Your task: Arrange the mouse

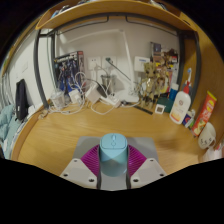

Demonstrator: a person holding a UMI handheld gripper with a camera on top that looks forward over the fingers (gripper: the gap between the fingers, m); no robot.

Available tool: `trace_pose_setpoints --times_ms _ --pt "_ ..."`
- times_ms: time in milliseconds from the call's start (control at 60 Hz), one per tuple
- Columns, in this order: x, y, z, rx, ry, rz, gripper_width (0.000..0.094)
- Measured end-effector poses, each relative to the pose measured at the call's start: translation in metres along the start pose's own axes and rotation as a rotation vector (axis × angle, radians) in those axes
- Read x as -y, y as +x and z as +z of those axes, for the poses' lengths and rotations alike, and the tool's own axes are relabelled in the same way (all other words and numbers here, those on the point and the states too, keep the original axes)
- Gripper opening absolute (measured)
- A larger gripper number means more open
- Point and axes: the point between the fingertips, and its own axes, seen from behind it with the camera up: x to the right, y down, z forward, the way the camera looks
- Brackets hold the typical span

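A light blue computer mouse [112, 152] sits between my fingers, its scroll wheel facing up. Both magenta pads [90, 158] press against its sides, so my gripper [112, 160] is shut on it. The mouse is held above a round wooden table [60, 140], near the table's front part. The lower end of the mouse is hidden by the gripper body.
Along the far wall lie white cables and a power strip [85, 97]. A small wooden organiser [150, 95] and bottles [181, 105] stand at the far right, with a white object [207, 137] beside them. A dark object [22, 100] is at the far left.
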Motion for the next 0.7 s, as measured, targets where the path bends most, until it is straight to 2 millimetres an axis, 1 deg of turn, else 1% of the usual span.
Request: trace_pose_setpoints --times_ms 117,217,233,300,367,417,533,567,583,600,667,700 --pt "-0.026 -0.004 0.016 0.008 -0.039 0.007 0.0334" --pt "-0.048 -0.005 0.024 -0.001 -0.074 0.002 0.0342" --pt "-0.052 -0.005 0.025 -0.003 -0.083 -0.001 0.0359" --pt "-0.051 -0.004 0.024 -0.019 -0.061 0.020 0.0347" --pt "-0.051 -0.002 0.026 -0.035 -0.054 0.028 0.0382" --pt "-0.051 -0.001 0.025 -0.045 -0.055 0.025 0.0434" --pt "-0.052 0.001 0.025 -0.063 -0.072 0.034 0.0514" --pt "-0.052 0.003 0.024 -0.076 -0.086 0.030 0.0580" --pt "-0.052 0.005 0.023 -0.086 -0.092 0.029 0.0653" --pt "-0.052 0.007 0.022 -0.095 -0.098 0.026 0.0661" --pt "-0.050 0.008 0.014 -0.106 -0.116 0.002 0.0865" --pt "-0.047 0.004 0.008 -0.097 -0.117 -0.002 0.0866"
